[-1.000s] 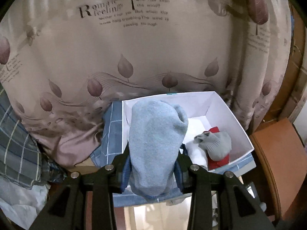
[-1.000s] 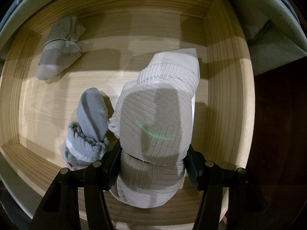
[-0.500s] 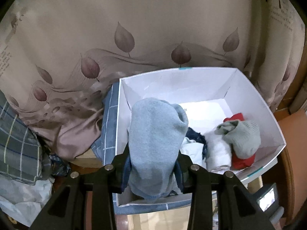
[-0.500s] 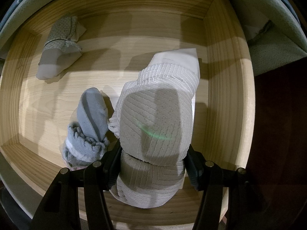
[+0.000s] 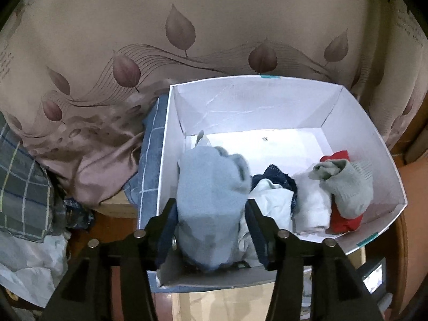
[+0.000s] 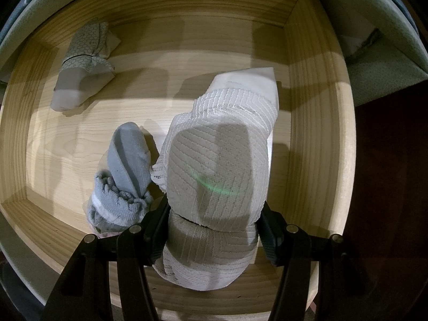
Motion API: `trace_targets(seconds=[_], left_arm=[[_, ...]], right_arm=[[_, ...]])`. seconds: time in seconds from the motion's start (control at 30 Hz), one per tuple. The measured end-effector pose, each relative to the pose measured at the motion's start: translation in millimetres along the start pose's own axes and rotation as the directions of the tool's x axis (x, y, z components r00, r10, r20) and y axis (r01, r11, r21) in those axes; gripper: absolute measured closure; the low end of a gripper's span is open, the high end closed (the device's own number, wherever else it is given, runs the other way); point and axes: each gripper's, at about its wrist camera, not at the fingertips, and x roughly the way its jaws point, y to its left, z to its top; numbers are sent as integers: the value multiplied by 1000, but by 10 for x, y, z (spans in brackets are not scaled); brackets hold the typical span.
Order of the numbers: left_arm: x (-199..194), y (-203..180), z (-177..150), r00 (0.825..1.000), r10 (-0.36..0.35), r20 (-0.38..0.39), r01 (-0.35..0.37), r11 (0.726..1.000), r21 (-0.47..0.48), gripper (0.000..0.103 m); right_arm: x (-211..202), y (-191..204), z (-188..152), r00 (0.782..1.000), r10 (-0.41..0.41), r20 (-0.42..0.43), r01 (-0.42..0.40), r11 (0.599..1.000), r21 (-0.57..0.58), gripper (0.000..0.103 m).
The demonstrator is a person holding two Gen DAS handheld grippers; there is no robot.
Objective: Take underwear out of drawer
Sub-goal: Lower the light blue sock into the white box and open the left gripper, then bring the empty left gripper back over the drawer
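Our left tool point(image 5: 211, 219) is spreading its jaws with the light blue rolled bundle point(image 5: 211, 200) between them, low over the near left corner of the white box point(image 5: 267, 99). The pads look to have parted from the cloth, though the blur leaves that unsure. To do this release well, we judge we should finish opening before lifting, then rise straight up so no pad drags the bundle back out. Beside it in the box lie a white and navy piece point(image 5: 275, 198), a white roll point(image 5: 313, 206) and a grey sock bundle point(image 5: 345, 187) on something red point(image 5: 345, 222); we should leave those undisturbed.

Our right tool point(image 6: 214, 224) points down into the wooden drawer point(image 6: 315, 107), clamped at middling width on the white ribbed bundle point(image 6: 216, 160). We should hold that squeeze and lift vertically, clear of the drawer wall to its right. Left of that bundle, touching it, sits a grey-blue roll point(image 6: 125, 176); a patterned grey roll point(image 6: 83, 67) lies well apart at the drawer's far left.
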Motion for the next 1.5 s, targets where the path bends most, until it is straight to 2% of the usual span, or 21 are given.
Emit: trace_targets(seconds=[0.2, 0.37, 0.47, 0.57, 0.97, 1.17, 1.5], left_arm=[[-183, 37, -2, 998, -25, 50, 26, 1000, -18, 49], [-412, 21, -88, 988, -39, 149, 42, 999, -18, 49], [-495, 23, -149, 985, -35, 167, 41, 999, -32, 49], [-539, 32, -243, 986, -62, 153, 68, 997, -39, 49], [-602, 28, -893, 993, -32, 116, 37, 999, -40, 49], [-529, -58, -1170, 995, -43, 87, 46, 999, -30, 49], [-327, -109, -1583, 997, -64, 45, 68, 993, -93, 49]], right_arm=[[-1, 0, 1, 1000, 0, 0, 0, 1000, -1, 48], [0, -4, -1, 1000, 0, 0, 0, 1000, -1, 48], [-2, 0, 3, 1000, 0, 0, 0, 1000, -2, 48], [-2, -1, 2, 1000, 0, 0, 0, 1000, -2, 48], [-13, -11, -1, 1000, 1, 1, -1, 1000, -2, 48], [-13, -10, -1, 1000, 0, 0, 0, 1000, -3, 48], [3, -10, -17, 1000, -8, -4, 8, 1000, -8, 48]])
